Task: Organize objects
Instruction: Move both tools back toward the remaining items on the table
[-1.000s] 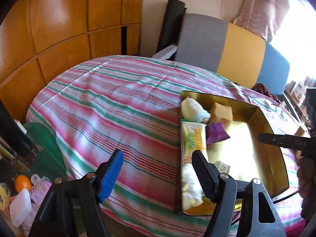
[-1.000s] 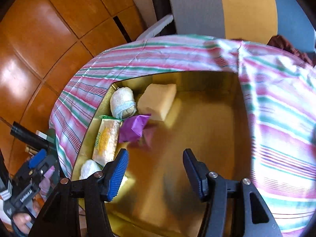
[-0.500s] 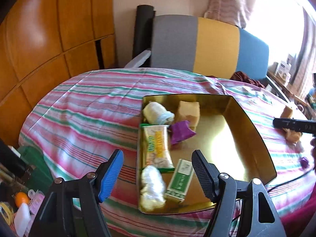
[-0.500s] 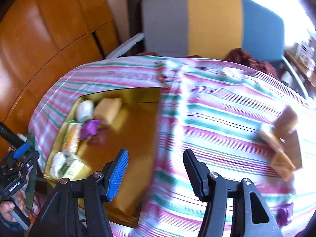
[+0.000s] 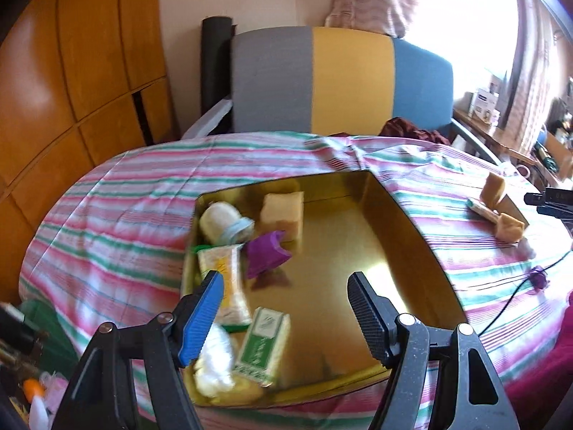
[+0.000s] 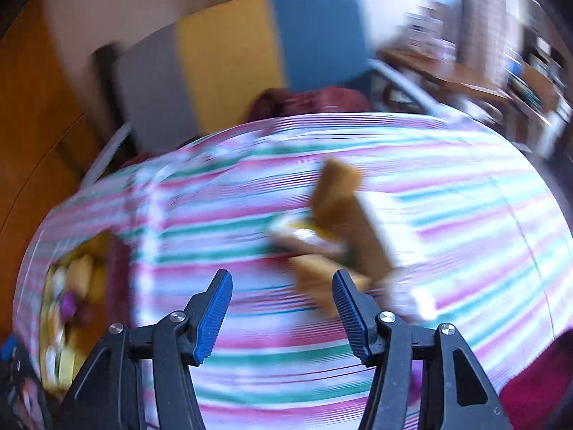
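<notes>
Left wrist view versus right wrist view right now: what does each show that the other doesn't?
Only the left wrist view gives a sharp look into the gold box: green carton, purple wrapper, tan block. Only the right wrist view shows the right gripper, open and empty. Both show the striped cloth and the tan pieces lying on it.

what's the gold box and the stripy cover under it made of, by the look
gold box: likely metal tin, glossy; its inside mirrors the items and window glare. stripy cover: woven cloth, matte; it creases and drapes over the table edge.
</notes>
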Demonstrator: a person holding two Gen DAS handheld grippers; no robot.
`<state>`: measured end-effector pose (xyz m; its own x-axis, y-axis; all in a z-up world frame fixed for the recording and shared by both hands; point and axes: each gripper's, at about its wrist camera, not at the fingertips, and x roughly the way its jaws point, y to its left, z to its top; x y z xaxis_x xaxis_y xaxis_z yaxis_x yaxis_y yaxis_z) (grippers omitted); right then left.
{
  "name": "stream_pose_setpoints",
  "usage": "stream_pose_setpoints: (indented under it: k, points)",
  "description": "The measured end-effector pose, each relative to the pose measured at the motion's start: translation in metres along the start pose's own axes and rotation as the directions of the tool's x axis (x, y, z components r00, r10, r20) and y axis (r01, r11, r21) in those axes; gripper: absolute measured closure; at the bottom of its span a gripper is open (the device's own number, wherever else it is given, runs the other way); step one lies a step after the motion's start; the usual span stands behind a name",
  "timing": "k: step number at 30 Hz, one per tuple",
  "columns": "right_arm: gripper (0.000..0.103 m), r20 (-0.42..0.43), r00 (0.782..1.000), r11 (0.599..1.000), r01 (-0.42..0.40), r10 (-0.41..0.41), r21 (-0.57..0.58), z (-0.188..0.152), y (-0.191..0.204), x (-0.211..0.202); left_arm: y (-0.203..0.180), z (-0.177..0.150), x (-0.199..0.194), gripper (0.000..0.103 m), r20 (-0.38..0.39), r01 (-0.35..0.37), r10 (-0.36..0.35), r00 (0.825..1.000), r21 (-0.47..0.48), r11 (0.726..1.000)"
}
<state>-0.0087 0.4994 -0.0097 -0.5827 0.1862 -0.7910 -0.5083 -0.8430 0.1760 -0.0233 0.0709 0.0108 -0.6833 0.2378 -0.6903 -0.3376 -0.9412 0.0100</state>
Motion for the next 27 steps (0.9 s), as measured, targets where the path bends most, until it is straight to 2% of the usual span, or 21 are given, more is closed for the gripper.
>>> stream_pose_setpoints:
  k: [3, 5, 9, 11, 14, 18, 27]
  points:
    - [0.044, 0.046, 0.996, 0.986, 0.069, -0.077, 0.154, 0.003, -0.051, 0.001, -0.019, 0.010, 0.002, 0.031, 0.007, 0.038, -0.038, 0.999, 0.034, 0.999]
    - [0.044, 0.062, 0.992, 0.966, 0.087, -0.105, 0.245, -0.001, -0.081, 0.002, -0.035, 0.017, 0.003, 0.031, 0.008, 0.063, -0.063, 0.998, 0.063, 0.996]
    - [0.044, 0.037, 0.994, 0.903, 0.074, -0.100, 0.424, -0.017, -0.130, 0.014, -0.069, 0.031, 0.008, 0.031, 0.005, 0.112, -0.114, 0.994, 0.121, 0.986]
    - [0.044, 0.015, 0.998, 0.875, 0.046, -0.061, 0.483, -0.019, -0.143, 0.020, -0.084, 0.037, 0.014, 0.031, -0.007, 0.130, -0.130, 0.991, 0.136, 0.982]
    - [0.044, 0.015, 0.999, 0.862, 0.037, -0.051, 0.505, -0.022, -0.147, 0.021, -0.109, 0.046, 0.024, 0.031, -0.046, 0.198, -0.194, 0.980, 0.125, 0.972]
    - [0.044, -0.005, 1.000, 0.851, -0.007, 0.011, 0.525, -0.025, -0.148, 0.026, -0.143, 0.055, 0.037, 0.031, -0.091, 0.268, -0.258, 0.962, 0.124, 0.955]
    - [0.043, -0.043, 0.995, 0.853, -0.054, 0.090, 0.520, -0.026, -0.143, 0.037, -0.216, 0.069, 0.073, 0.031, -0.197, 0.363, -0.332, 0.922, 0.146, 0.920]
